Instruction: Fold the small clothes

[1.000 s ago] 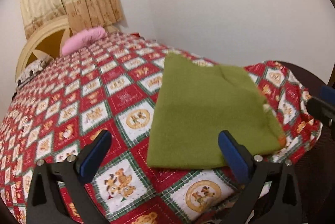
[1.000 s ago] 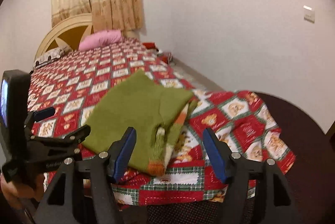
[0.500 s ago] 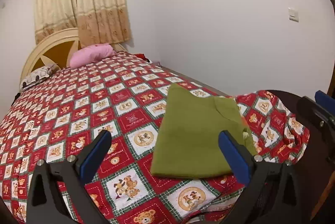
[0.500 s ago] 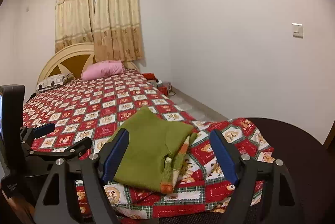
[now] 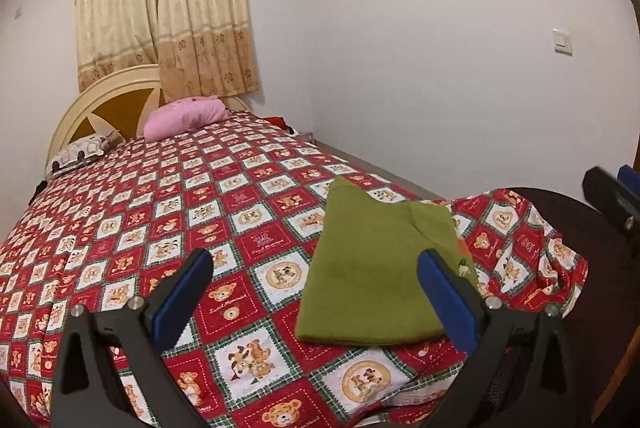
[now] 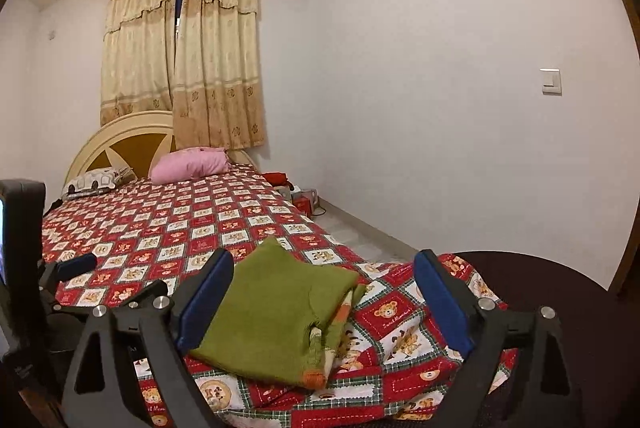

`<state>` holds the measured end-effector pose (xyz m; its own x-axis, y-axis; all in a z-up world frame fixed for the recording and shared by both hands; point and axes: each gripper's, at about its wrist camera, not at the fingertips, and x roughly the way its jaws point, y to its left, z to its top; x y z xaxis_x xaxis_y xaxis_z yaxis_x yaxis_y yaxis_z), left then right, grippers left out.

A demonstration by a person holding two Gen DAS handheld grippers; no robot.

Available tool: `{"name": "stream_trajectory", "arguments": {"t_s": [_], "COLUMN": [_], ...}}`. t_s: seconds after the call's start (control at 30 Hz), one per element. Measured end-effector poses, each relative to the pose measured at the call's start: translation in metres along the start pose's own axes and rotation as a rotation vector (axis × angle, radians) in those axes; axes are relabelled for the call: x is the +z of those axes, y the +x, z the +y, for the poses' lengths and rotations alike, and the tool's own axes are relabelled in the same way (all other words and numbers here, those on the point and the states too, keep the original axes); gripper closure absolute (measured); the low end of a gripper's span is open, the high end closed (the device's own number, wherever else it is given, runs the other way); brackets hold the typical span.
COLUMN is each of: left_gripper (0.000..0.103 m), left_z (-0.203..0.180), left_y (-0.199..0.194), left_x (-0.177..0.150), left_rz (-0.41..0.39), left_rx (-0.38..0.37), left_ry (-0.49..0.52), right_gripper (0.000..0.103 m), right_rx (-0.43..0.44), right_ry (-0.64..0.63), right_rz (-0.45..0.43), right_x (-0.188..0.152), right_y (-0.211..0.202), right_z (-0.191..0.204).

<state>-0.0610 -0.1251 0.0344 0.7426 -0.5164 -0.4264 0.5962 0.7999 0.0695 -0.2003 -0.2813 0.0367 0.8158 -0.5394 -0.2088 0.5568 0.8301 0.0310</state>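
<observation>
I hold both tools wide and empty: left tool [image 5: 316,292], right tool [image 6: 324,292]. The folded green sweater [image 6: 276,312] lies on the bed's near right corner (orange trim showing).

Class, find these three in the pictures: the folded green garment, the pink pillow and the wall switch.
folded green garment [image 5: 372,268]: left wrist view, middle of its top layer.
pink pillow [image 6: 190,165]: right wrist view, centre of its front face.
wall switch [image 6: 551,81]: right wrist view, centre of the plate.

Open bedspread to the left

Only the folded green knit garment [image 5: 376,268] lies on the red teddy-bear patterned bedspread [image 5: 168,211]; pink pillow [image 5: 184,115] sits far back.
</observation>
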Motion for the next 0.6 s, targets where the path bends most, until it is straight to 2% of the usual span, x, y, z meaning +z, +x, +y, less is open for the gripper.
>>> {"name": "stream_trajectory", "arguments": {"t_s": [0.2, 0.6], "left_gripper": [0.000, 0.000], "left_z": [0.001, -0.001], "left_y": [0.000, 0.001], "left_x": [-0.001, -0.002], "left_rz": [0.016, 0.018], "left_rx": [-0.035, -0.005], "left_ry": [-0.022, 0.000], "right_gripper": [0.011, 0.011], "right_rx": [0.006, -0.013], "right_ry": [-0.007, 0.042], "right_rz": [0.018, 0.044], "right_x": [-0.003, -0.007], "right_y": [0.004, 0.012], "right_z": [0.001, -0.010]}}
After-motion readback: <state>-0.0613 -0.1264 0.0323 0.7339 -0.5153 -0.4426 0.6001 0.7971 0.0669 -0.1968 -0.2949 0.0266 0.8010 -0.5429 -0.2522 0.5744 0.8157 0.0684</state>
